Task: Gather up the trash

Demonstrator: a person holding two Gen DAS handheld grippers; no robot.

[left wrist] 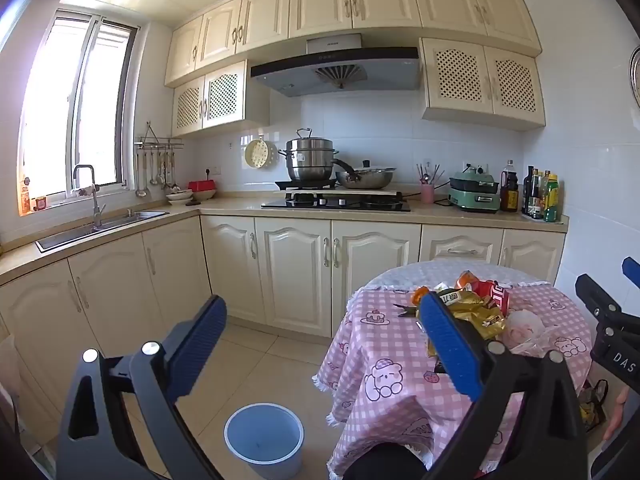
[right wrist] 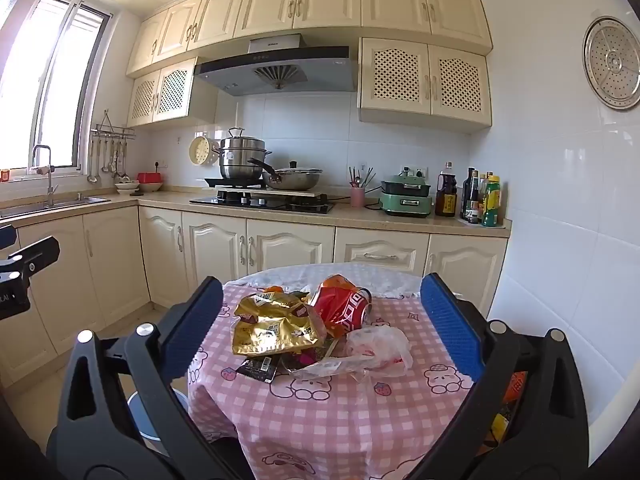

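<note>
Pink-and-white checked cloth with cartoon bears covers one round table (right wrist: 320, 412). Trash on it, one loose heap near the centre:

- Gold foil wrappers (right wrist: 272, 328) — two crumpled pieces can be told apart, at 9 o'clock in the heap.
- One red snack bag (right wrist: 344, 308) with white lettering, at 12 o'clock, touching the gold foil.
- One orange wrapper (right wrist: 274, 289), a small part showing behind the gold foil.
- One thin whitish plastic bag (right wrist: 376, 346) with pink marks, at 4 o'clock.
- One small black sachet (right wrist: 256, 368), at 7 o'clock, lying flat on the cloth.

One blue-grey bin (left wrist: 264, 438) with a white rim stands on the tiled floor, just beside the table's hanging cloth, at 8 o'clock from the table in the left wrist view.

Grippers, two:

- left gripper (left wrist: 320, 344) — blue pads spread wide, nothing between them; held over the floor beside the table, the bin below it.
- right gripper (right wrist: 322, 328) — blue pads spread wide, held above the table's near edge, the heap lying ahead between the two fingers, apart from both.

Background: one hob (right wrist: 262, 202) carrying one steel steamer pot (right wrist: 242, 160) and one lidded pan (right wrist: 296, 178); one sink (left wrist: 100, 226) under the window.
</note>
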